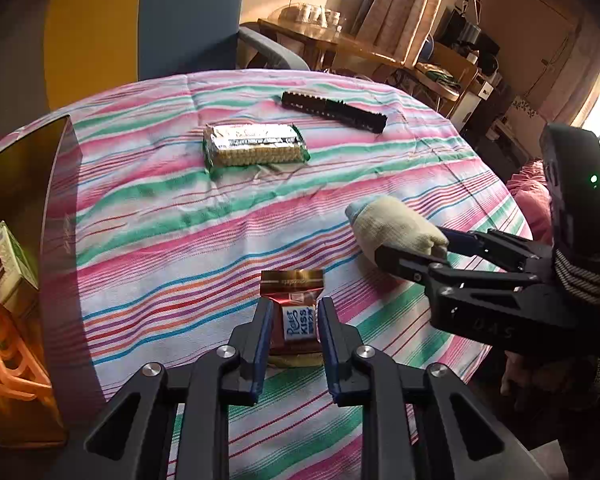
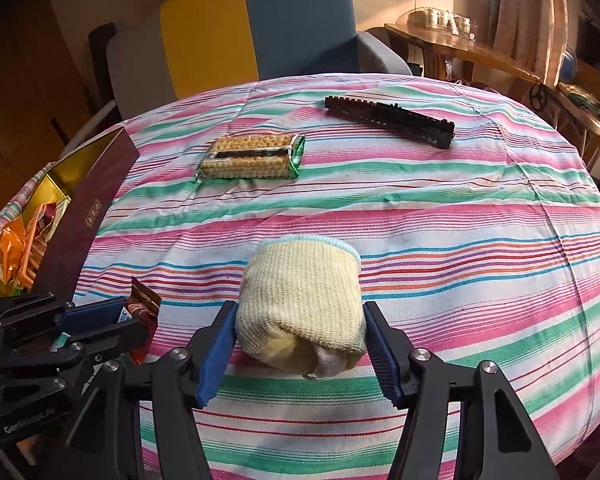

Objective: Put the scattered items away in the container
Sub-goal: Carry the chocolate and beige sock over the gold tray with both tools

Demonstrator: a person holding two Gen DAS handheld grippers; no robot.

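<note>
My left gripper (image 1: 296,308) is shut on a small brown chocolate packet (image 1: 296,320), just above the striped tablecloth (image 1: 160,240). In the right wrist view the same gripper (image 2: 128,314) and packet (image 2: 142,300) sit at lower left. My right gripper (image 2: 300,312) is shut on a rolled cream knitted sock (image 2: 300,280), its pads pressing both sides. A foil biscuit pack (image 1: 256,146) and a long black toothed bar (image 1: 334,111) lie farther back. The dark red box (image 1: 60,208) with a gold inside stands at the left and holds orange and green items.
A blue and yellow chair (image 1: 188,16) stands behind the table. A wooden side table (image 1: 312,36) and cluttered shelves fill the back right. The round table's edge curves away on the right. The biscuit pack (image 2: 252,156) and the bar (image 2: 392,120) lie between my grippers and the far edge.
</note>
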